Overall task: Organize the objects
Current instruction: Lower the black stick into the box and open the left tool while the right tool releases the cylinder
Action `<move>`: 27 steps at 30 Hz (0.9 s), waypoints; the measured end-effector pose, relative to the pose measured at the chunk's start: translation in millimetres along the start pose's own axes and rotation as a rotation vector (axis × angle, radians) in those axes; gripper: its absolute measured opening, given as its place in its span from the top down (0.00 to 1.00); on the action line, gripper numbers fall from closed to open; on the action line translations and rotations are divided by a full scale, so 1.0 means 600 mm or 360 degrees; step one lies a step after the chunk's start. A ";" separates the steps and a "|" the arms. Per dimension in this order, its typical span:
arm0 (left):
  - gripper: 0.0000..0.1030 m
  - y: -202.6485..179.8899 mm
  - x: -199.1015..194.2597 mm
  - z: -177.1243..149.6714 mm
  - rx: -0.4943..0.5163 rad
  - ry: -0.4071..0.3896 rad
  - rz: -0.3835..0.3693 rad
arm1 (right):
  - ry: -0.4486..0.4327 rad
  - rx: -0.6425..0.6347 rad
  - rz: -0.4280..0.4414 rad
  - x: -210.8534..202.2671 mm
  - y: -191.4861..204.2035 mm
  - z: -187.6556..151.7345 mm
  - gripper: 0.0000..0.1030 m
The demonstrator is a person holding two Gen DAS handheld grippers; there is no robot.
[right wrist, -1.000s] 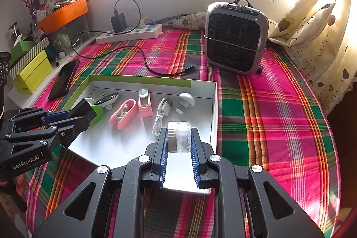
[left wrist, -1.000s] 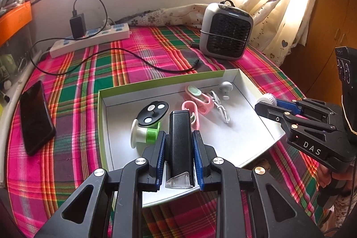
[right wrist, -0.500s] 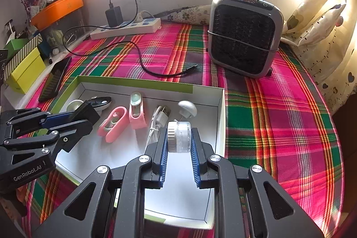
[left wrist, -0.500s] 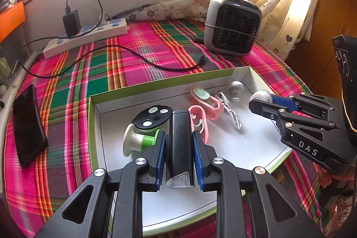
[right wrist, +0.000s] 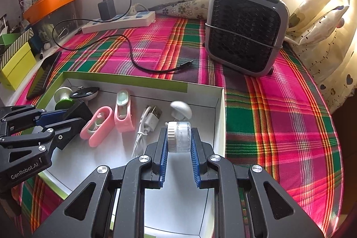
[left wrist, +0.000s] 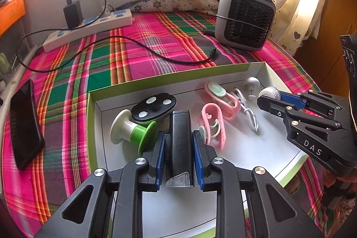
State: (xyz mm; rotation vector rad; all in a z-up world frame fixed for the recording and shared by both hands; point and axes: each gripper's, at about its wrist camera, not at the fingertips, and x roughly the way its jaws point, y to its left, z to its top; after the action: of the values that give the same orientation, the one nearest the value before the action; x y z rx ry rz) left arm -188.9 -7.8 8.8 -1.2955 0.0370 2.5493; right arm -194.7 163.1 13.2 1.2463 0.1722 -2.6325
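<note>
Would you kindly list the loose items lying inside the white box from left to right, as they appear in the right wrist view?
Green-and-white spool → black oval disc → pink clip lying flat → pink clip with the pale green top → white USB cable → white mushroom-shaped knob.

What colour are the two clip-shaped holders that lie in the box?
The two clip-shaped holders are pink. The right wrist view shows them best.

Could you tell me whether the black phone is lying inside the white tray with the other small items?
No, the black phone lies on the plaid cloth, outside the left wall of the white tray.
</note>
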 end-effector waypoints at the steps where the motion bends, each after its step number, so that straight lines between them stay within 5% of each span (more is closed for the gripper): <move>1: 0.80 0.001 0.001 0.000 -0.0008 0.0002 -0.0006 | -0.0005 -0.0006 -0.0005 0.000 0.001 0.000 0.81; 21: 0.76 0.005 0.005 0.006 -0.0029 -0.0002 -0.0020 | -0.0006 0.0004 0.0008 0.007 0.003 0.004 0.81; 27: 0.71 0.004 0.006 0.007 -0.0034 -0.0002 -0.0024 | -0.0019 -0.0001 0.0008 0.006 0.006 0.005 0.73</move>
State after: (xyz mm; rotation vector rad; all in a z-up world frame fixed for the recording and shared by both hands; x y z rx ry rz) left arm -194.7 -8.5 8.2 -1.2970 -0.0002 2.5444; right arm -198.0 158.4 12.4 1.2290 0.1677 -2.6350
